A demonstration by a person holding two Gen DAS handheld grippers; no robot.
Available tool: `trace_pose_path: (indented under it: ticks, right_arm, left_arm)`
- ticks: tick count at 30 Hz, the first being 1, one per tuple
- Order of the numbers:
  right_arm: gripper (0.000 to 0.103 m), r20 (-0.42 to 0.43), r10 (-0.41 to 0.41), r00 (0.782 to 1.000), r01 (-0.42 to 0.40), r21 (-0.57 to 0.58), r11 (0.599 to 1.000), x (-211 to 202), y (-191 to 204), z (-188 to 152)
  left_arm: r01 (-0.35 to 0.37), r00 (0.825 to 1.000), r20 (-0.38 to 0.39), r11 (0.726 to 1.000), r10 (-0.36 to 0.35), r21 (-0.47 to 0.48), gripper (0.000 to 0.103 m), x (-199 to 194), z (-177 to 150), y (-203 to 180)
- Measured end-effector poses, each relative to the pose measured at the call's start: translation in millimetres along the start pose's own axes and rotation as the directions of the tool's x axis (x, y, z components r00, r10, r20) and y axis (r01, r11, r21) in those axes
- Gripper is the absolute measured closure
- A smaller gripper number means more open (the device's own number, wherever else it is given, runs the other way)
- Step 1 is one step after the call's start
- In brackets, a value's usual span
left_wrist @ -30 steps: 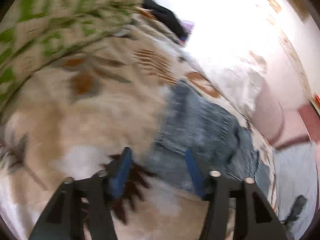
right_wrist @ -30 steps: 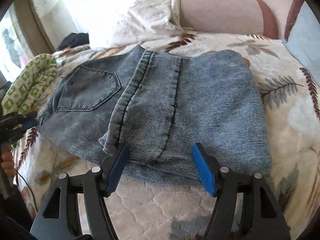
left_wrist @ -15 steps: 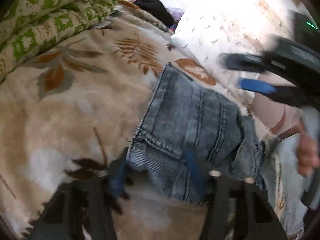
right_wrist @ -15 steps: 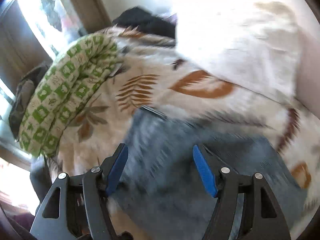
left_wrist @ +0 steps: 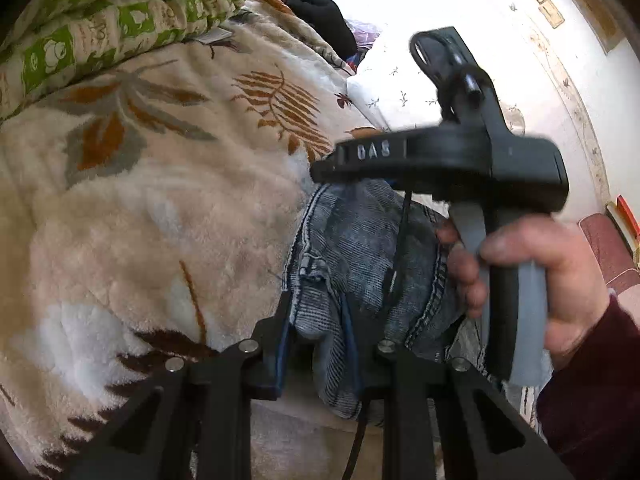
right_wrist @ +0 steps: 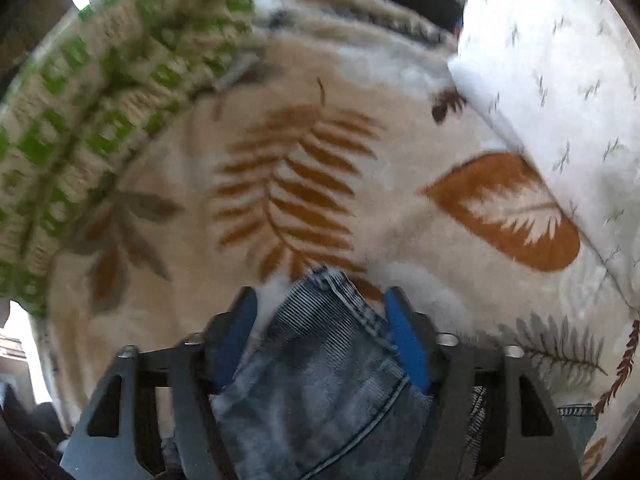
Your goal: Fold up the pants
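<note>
The blue denim pants [left_wrist: 360, 248] lie folded on a fleecy leaf-print blanket [left_wrist: 160, 220]. My left gripper [left_wrist: 316, 344] grips a bunched edge of the denim; its jaws are closing and both blue pads press the cloth. Just beyond it, a hand [left_wrist: 560, 280] holds the right gripper's black body [left_wrist: 460, 160] over the pants' far corner. In the right wrist view, my right gripper [right_wrist: 322, 332] points steeply down with a corner of the pants [right_wrist: 320, 380] between its closing jaws. A sliver of blanket shows beside its left pad [right_wrist: 240, 332].
A rolled green-and-cream quilt [left_wrist: 100, 20] lies along the blanket's left side. A white pillow [right_wrist: 560, 80] borders the blanket [right_wrist: 300, 140] on the right. Dark clothing [left_wrist: 312, 4] is heaped behind. A maroon sleeve [left_wrist: 592, 380] fills the lower right.
The right gripper swept across the pants to their far corner, entered the left wrist view, and narrowed its jaws. The left jaws closed onto the denim edge.
</note>
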State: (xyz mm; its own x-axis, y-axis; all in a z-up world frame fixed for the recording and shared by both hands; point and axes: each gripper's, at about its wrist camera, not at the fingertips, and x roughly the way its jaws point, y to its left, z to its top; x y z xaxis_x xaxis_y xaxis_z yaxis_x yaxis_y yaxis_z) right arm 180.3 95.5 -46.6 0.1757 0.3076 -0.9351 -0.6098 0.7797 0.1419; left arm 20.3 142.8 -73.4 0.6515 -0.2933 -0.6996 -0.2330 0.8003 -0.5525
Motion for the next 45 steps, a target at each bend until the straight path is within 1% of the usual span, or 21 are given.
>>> trace_pose_path:
  ticks: [3, 6, 9, 13, 16, 19, 23, 26, 29, 32, 33, 35, 36, 38, 39, 40, 41, 42, 43, 44, 45]
  right_arm:
    - [0.087, 0.034, -0.021, 0.999, 0.021, -0.007, 1.000, -10, 2, -8]
    - [0.091, 0.116, -0.032, 0.993, 0.029, 0.026, 0.999, -41, 1, -16]
    - [0.092, 0.214, -0.031, 0.976, 0.017, 0.064, 0.998, -86, -9, -31]
    - [0.093, 0.323, -0.045, 0.945, 0.004, 0.127, 0.992, -140, -31, -61]
    - [0.093, 0.392, -0.058, 0.918, -0.016, 0.183, 0.983, -177, -57, -93]
    - [0.093, 0.436, -0.087, 0.896, -0.023, 0.241, 0.970, -206, -89, -134]
    - [0.093, 0.462, -0.125, 0.878, -0.045, 0.339, 0.940, -222, -145, -188]
    - [0.093, 0.490, -0.131, 0.862, -0.111, 0.435, 0.893, -225, -199, -239]
    - [0.093, 0.512, -0.128, 0.849, -0.176, 0.503, 0.846, -220, -240, -281]
    - [0.093, 0.525, -0.133, 0.841, -0.221, 0.557, 0.800, -203, -270, -316]
    - [0.093, 0.534, -0.126, 0.836, -0.251, 0.577, 0.777, -195, -280, -330]
    - [0.092, 0.542, -0.105, 0.834, -0.297, 0.601, 0.742, -183, -292, -349]
    - [0.091, 0.538, -0.088, 0.838, -0.318, 0.614, 0.722, -175, -299, -358]
    - [0.079, 0.517, -0.090, 0.851, -0.334, 0.666, 0.667, -163, -310, -373]
    - [0.063, 0.508, -0.092, 0.857, -0.342, 0.693, 0.635, -161, -315, -379]
    - [0.048, 0.508, -0.099, 0.856, -0.360, 0.722, 0.590, -163, -319, -387]
    - [0.045, 0.526, -0.120, 0.842, -0.381, 0.736, 0.560, -170, -320, -395]
    - [0.045, 0.544, -0.133, 0.829, -0.391, 0.732, 0.559, -178, -318, -399]
    - [0.045, 0.566, -0.165, 0.808, -0.389, 0.722, 0.573, -194, -312, -405]
    - [0.045, 0.575, -0.195, 0.795, -0.378, 0.720, 0.582, -206, -306, -411]
    - [0.044, 0.590, -0.222, 0.776, -0.373, 0.714, 0.593, -219, -297, -417]
  left_arm:
    - [0.016, 1.000, 0.015, 1.000, -0.017, 0.009, 0.079, -3, 2, -1]
    - [0.054, 0.997, 0.057, 0.997, -0.057, 0.047, 0.079, -16, 2, -10]
    - [0.106, 0.987, 0.104, 0.986, -0.120, 0.128, 0.079, -32, -1, -28]
    - [0.215, 0.960, 0.123, 0.943, -0.252, 0.255, 0.079, -53, -12, -64]
    - [0.259, 0.945, 0.109, 0.908, -0.309, 0.328, 0.079, -59, -28, -101]
    - [0.307, 0.932, 0.064, 0.870, -0.357, 0.386, 0.079, -57, -52, -145]
    - [0.371, 0.914, -0.016, 0.818, -0.406, 0.439, 0.079, -39, -85, -214]
    - [0.392, 0.910, -0.078, 0.784, -0.407, 0.481, 0.079, -19, -113, -258]
    - [0.383, 0.919, -0.134, 0.763, -0.370, 0.521, 0.079, 8, -143, -288]
    - [0.364, 0.931, -0.193, 0.745, -0.310, 0.559, 0.079, 32, -175, -304]
    - [0.354, 0.935, -0.202, 0.739, -0.291, 0.573, 0.079, 37, -182, -307]
    - [0.328, 0.945, -0.215, 0.717, -0.247, 0.615, 0.079, 47, -195, -310]
    - [0.313, 0.950, -0.214, 0.705, -0.228, 0.637, 0.077, 49, -200, -311]
    - [0.299, 0.954, -0.205, 0.675, -0.217, 0.675, 0.075, 41, -206, -308]
    - [0.311, 0.950, -0.215, 0.657, -0.225, 0.687, 0.070, 32, -206, -307]
    - [0.322, 0.947, -0.224, 0.644, -0.232, 0.694, 0.062, 23, -205, -306]
    - [0.330, 0.944, -0.228, 0.633, -0.240, 0.700, 0.057, 13, -204, -304]
    - [0.337, 0.941, -0.225, 0.623, -0.255, 0.706, 0.050, -1, -203, -299]
    - [0.347, 0.936, -0.218, 0.611, -0.278, 0.712, 0.047, -17, -200, -294]
    - [0.350, 0.932, -0.208, 0.599, -0.296, 0.720, 0.046, -32, -197, -287]
    - [0.338, 0.935, -0.189, 0.592, -0.300, 0.732, 0.045, -46, -192, -280]
